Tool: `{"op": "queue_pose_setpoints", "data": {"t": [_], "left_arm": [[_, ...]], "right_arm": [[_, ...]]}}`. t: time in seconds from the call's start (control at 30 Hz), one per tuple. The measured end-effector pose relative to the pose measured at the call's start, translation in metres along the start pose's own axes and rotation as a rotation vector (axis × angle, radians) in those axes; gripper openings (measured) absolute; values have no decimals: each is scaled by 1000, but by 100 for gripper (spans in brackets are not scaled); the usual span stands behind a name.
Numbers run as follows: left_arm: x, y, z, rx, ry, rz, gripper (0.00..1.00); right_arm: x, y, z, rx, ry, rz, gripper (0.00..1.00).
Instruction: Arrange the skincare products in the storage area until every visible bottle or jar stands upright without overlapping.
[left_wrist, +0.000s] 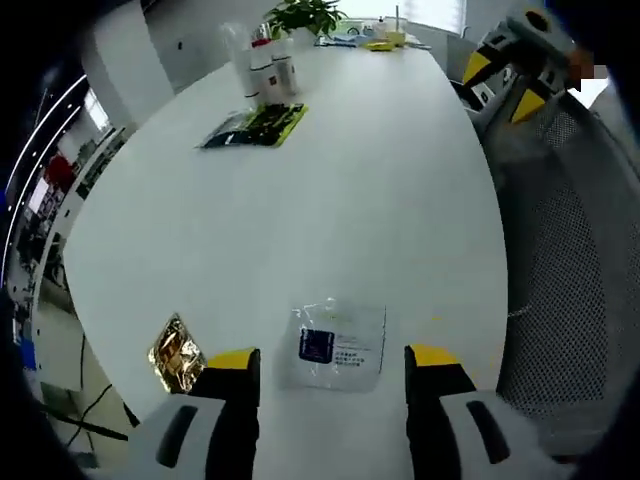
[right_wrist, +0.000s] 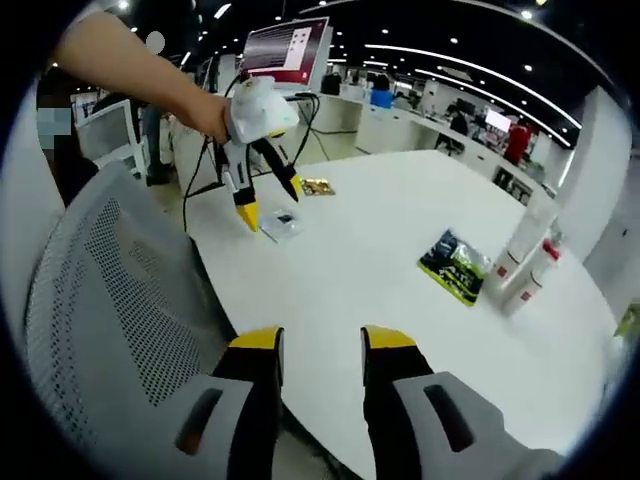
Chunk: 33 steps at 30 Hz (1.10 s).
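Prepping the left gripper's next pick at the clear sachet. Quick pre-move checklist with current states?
1. Left gripper open: ok, jaws spread wide.
2. Clear sachet between the left jaws: ok, it lies flat on the white table in the gap, not yet gripped.
3. Gold packet out of the closing path: ok, it lies outside the left jaw, apart from the sachet.
4. Right gripper empty and away: ok, open over the table edge, nothing between its jaws.
5. Bottles upright: ok for the two white ones beside the green pouch; others cannot tell.
6. Mesh chair clear of the arms: cannot tell.
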<state>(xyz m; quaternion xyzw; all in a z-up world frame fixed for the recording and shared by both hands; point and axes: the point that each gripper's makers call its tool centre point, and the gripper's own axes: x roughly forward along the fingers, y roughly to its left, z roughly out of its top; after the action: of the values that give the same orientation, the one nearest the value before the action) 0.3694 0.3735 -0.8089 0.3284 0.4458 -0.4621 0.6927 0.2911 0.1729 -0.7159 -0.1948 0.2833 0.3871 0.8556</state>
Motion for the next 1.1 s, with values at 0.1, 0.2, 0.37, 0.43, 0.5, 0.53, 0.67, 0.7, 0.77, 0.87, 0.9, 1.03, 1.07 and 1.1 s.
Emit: {"op": "queue_pose_setpoints", "data": {"t": [0.1,0.2,0.37,0.43,0.5,0.53,0.67,0.7,0.77,0.87,0.9,1.03,1.07,1.1], "left_arm": [[3,-5,-1,35,14,-36,56],[5,0,5,-1,-17,-30,55],[5,-8,3,-100,-70,-30,43],[4,-9,2,-176,-100,0,43],[4,-9,1,-225,-129,34,43],[4,-9,1,-248,-134,40,43],[1,-9,-3,-350,-143,116,42],[0,-7,-1,-354,-162,140,42],[-4,-10,3,-395,-213,147,42],[-10,-16,9,-461,-261,131,41],[-13,-17,14,-485,-287,127,41],[-29,-24,29,-536,-352,128,42],[-34,-25,33,-535,-363,138,42],[-42,-25,39,-530,-383,159,42]], "right_arm": [[0,0,0,7,1,-2,27],[1,0,-1,3,9,-1,27],[3,5,-4,-31,23,7,26],[4,5,-4,-41,28,7,26],[4,6,-4,-44,29,10,25],[4,7,-3,-51,26,13,25],[6,17,-5,-113,43,40,25],[6,18,-5,-116,41,41,25],[5,18,-3,-113,35,43,25],[4,15,-3,-101,34,37,26],[4,14,-2,-89,32,35,26],[2,9,2,-15,7,37,27],[1,8,4,-5,-4,34,27],[0,10,7,4,-20,42,29]]}}
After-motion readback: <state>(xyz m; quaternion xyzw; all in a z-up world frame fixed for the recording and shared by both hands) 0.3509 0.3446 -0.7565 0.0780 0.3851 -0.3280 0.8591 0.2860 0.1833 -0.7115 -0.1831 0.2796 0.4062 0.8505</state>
